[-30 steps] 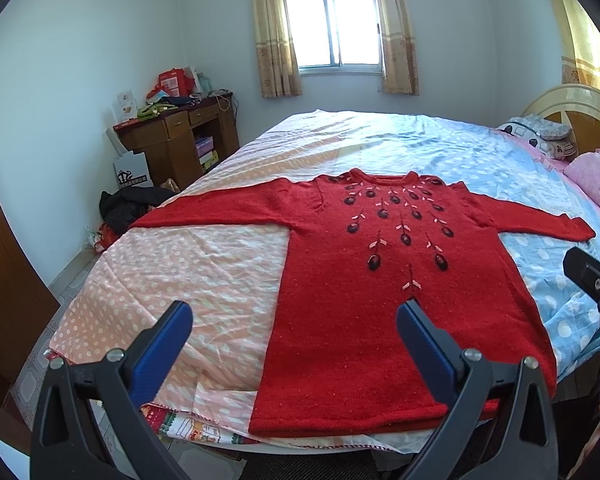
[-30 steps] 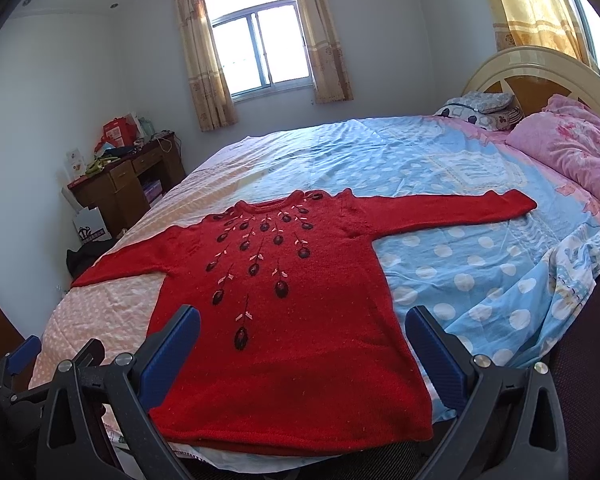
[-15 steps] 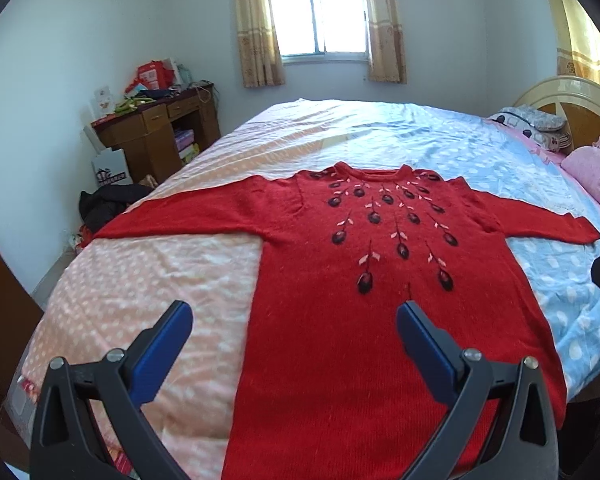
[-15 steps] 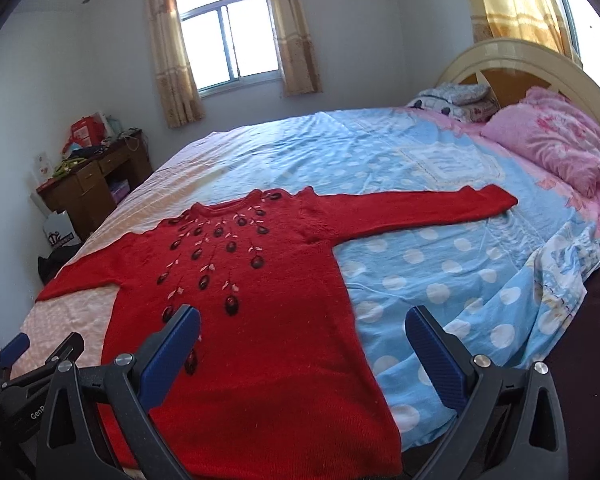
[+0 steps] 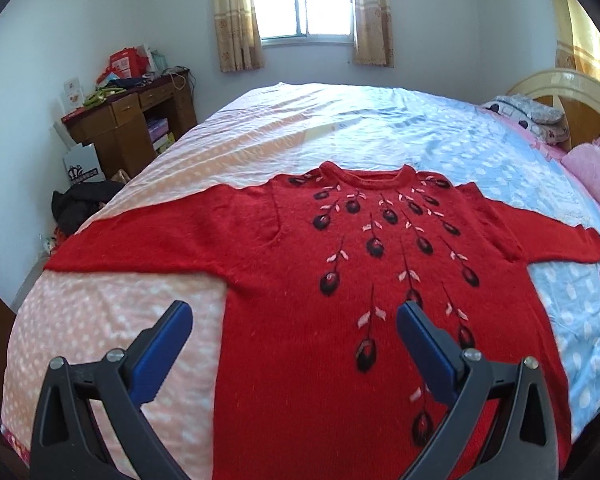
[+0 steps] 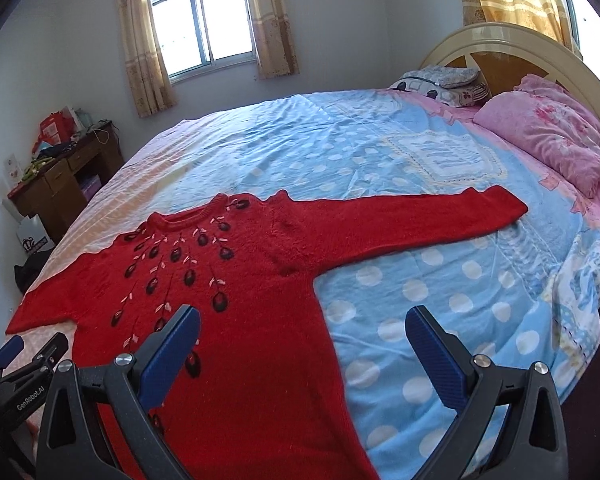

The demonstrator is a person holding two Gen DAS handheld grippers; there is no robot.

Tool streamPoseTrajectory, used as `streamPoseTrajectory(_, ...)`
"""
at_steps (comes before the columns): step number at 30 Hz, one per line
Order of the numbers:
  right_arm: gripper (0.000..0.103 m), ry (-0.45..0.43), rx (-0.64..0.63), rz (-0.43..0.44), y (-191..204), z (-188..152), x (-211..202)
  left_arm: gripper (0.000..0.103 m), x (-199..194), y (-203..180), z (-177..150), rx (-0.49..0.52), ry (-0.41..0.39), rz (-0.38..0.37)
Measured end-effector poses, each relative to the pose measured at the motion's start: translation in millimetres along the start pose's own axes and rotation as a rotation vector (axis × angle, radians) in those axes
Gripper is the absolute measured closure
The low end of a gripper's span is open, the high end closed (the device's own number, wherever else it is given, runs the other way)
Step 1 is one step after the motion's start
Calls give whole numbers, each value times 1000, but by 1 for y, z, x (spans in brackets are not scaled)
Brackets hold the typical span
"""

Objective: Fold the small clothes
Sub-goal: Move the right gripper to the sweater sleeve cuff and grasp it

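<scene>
Both grippers hang spread wide and empty above the bed [image 6: 440, 168]. Left gripper [image 5: 294, 332] straddles the left side edge of the red sweater [image 5: 300, 264], apart from it; right gripper [image 6: 302, 332] straddles its right edge. Sweater lies flat, front up, sleeves outstretched on the spotted cover.

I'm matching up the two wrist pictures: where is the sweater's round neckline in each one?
Left wrist view: the neckline sits just above centre, at the top of the red sweater, facing the window.
Right wrist view: the neckline lies left of centre, in the upper part of the sweater.
Shared landmark: the wooden desk against the left wall, also visible at.
</scene>
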State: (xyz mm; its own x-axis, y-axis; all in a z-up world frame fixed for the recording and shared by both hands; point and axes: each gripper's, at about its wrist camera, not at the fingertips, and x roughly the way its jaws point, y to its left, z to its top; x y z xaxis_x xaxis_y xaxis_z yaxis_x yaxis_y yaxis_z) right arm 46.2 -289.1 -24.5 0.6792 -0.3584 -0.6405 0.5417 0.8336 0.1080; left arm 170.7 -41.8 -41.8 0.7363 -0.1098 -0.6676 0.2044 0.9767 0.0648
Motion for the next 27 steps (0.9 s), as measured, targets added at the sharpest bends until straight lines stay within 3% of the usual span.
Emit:
streamPoseTrajectory(4,1,-32,25,-9,-18,6,12,0,14,0,8,46,-16,11)
streamPoseTrajectory(10,3,-48,94,-90,-73,19,36,0,50,16,22,-3,17,7)
streamPoseTrajectory(13,19,-52,103,-149,-105,33,49,0,62,16,28,10,2,45)
streamPoseTrajectory(16,21,-53,149,-212,-144,51,64,0,75,13,33,45,-13,103)
streamPoseTrajectory(20,22,-62,315,-296,-218,76,86,0,94,15,38,56,-17,138)
streamPoseTrajectory(24,42,-32,488,-347,-289,92,117,0,106,22,37,11,-32,156)
streamPoseTrajectory(27,48,18,540,-357,-322,97,147,0,119,24,35,-6,-10,152)
